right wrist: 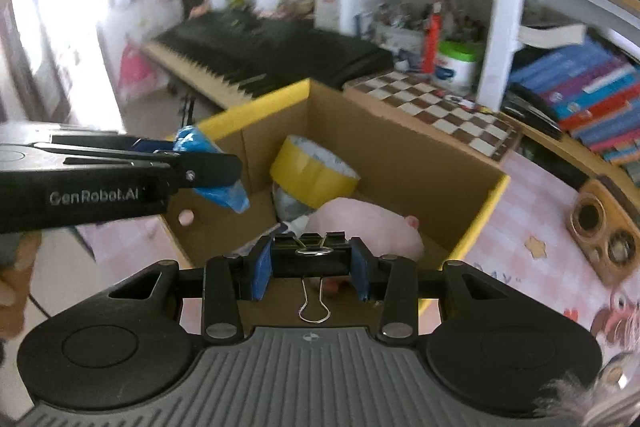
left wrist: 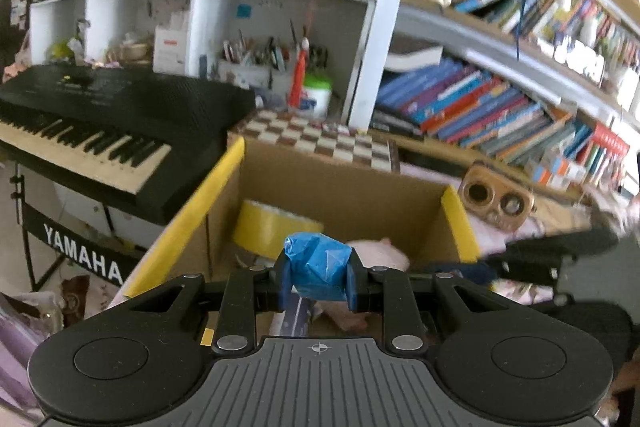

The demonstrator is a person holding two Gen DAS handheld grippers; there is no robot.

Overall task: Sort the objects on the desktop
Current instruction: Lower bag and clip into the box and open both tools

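The left tongs [left wrist: 318, 277] are clenched on a crumpled blue plastic bag [left wrist: 316, 265], held in the lower centre of the left wrist view above the near edge of an open cardboard box [left wrist: 340, 187]. In the right wrist view the same bag [right wrist: 218, 167] shows at middle left, its long axis running from upper left to lower right, one end above the fingers and the other hanging below them, over the box's left wall.

The right tongs [right wrist: 310, 267] grasp a black binder clip [right wrist: 310, 257] by its two ends, the body lying crosswise in the frame. One wire handle points down toward the camera; the other lies folded against the body. It hangs above the box's near side.

Inside the box [right wrist: 400, 151] lie a roll of yellow tape [right wrist: 312, 173], tilted on edge, and a pink plush toy [right wrist: 372, 227] just beside it. The box sits on a pink-clothed desk [right wrist: 532, 219], with a chessboard [right wrist: 436, 107] behind it.
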